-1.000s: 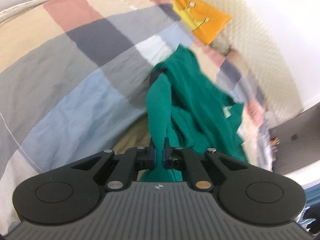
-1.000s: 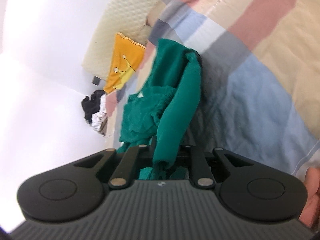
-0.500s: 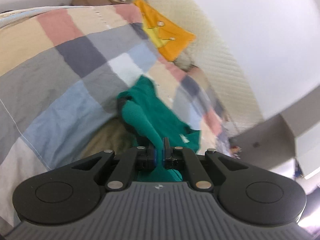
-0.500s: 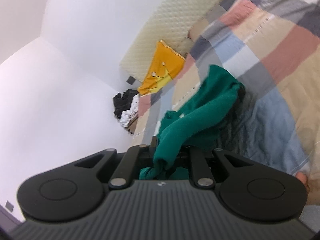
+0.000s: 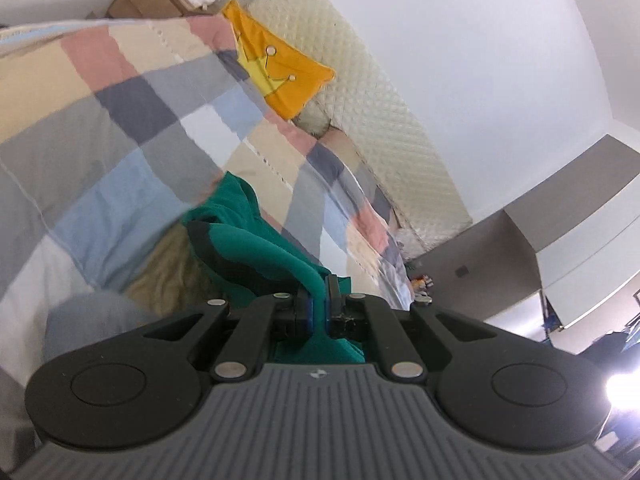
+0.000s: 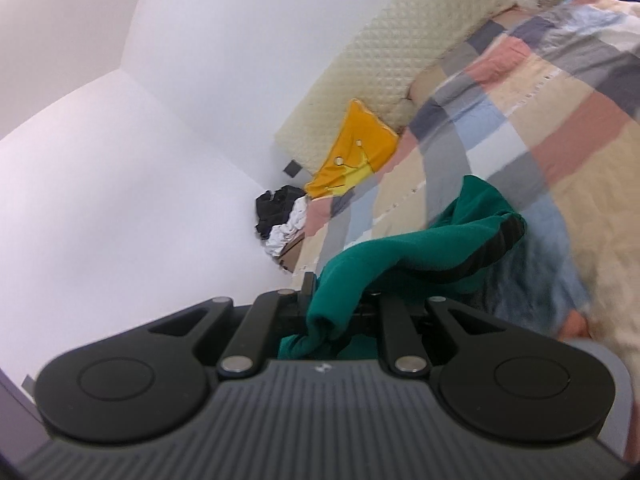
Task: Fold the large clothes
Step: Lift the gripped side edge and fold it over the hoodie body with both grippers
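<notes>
A bed covered by a checked quilt point(image 5: 132, 128) in pink, beige, grey and blue carries an orange cushion point(image 5: 280, 76) at its head against the cream padded headboard point(image 5: 384, 120), with a green garment point(image 6: 472, 216) touching the quilt well below that cushion.

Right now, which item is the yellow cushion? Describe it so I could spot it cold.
Start at the bed with the checked quilt and follow it to the cream quilted headboard. The cushion leans where quilt meets headboard, near the room corner. It is the only bright orange-yellow thing there, with a crown-like line drawing, unlike the green garment or the black-and-white clothes pile.
</notes>
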`<state>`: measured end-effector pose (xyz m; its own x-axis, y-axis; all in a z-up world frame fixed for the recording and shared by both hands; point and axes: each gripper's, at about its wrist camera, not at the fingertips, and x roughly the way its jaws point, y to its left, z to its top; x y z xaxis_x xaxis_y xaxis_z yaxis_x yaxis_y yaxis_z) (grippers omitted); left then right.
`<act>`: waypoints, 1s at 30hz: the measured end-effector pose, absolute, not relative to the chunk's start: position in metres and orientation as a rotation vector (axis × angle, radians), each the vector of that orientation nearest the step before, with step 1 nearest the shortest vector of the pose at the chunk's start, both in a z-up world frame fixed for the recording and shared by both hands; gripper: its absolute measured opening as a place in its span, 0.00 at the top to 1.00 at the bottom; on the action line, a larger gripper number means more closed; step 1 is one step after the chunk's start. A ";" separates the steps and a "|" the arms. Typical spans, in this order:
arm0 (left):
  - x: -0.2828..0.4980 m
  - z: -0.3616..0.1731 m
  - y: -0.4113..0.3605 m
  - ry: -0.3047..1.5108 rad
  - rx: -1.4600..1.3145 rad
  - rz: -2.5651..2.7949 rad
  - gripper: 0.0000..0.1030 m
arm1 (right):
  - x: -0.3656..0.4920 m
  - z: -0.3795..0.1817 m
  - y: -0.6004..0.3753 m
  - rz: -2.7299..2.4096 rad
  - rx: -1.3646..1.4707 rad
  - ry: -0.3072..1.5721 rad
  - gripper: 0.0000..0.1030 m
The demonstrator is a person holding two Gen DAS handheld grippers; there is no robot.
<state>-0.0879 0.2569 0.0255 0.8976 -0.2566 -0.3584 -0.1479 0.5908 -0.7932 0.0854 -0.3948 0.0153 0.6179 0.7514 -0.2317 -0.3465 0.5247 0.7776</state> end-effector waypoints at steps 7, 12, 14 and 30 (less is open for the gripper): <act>-0.023 0.018 0.259 0.501 -0.944 -0.047 0.94 | 0.127 0.002 -0.388 0.624 0.755 0.653 0.85; 0.065 0.023 0.273 0.480 -0.981 0.029 0.94 | 0.190 -0.008 -0.370 0.546 0.840 0.663 0.85; 0.101 0.024 0.275 0.463 -0.971 0.072 0.94 | 0.220 -0.011 -0.360 0.501 0.863 0.654 0.85; 0.316 -0.113 0.298 0.503 -0.989 0.310 0.94 | 0.389 -0.119 -0.302 0.282 0.972 0.721 0.85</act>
